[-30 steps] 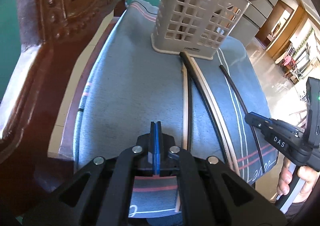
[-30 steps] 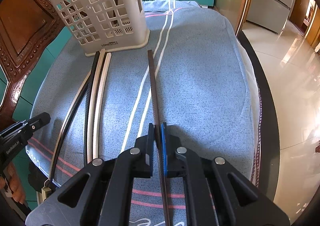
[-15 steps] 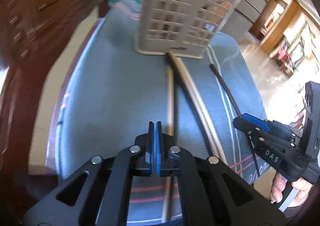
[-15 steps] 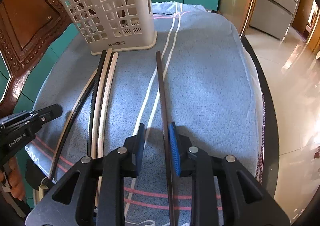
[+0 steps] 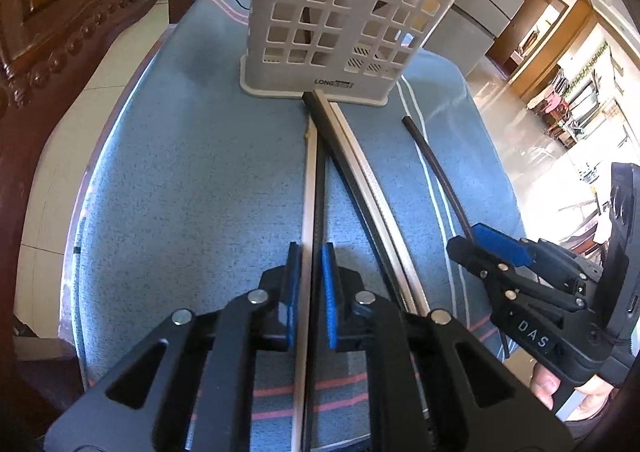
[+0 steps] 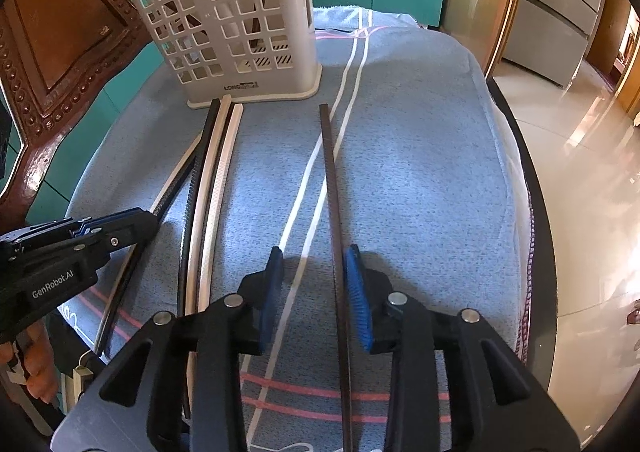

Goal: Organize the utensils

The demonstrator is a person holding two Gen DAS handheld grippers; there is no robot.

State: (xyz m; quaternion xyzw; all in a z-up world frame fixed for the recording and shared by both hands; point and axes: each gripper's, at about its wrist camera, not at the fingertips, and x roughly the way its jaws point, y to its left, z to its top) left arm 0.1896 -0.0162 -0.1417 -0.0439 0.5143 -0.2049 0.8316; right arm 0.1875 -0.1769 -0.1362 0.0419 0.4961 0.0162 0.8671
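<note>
Chopsticks everywhere on blue cloth [image 6: 420,156], tips toward basket [image 6: 240,24] at twelve o'clock. Left gripper [image 5: 310,288] just opening, straddling pale chopstick [image 5: 307,220] beside a black one, gripping nothing; right gripper [image 6: 312,292] just opening, loose around dark chopstick [image 6: 332,180]. Risk: pinching two at once.

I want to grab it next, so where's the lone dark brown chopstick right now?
In the right wrist view the dark brown chopstick lies on the blue cloth, right of the chopstick bundle.

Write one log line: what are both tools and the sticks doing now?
left tool: opening, astride beige stick | right tool: opening, dark stick between, released | basket: upright
</note>
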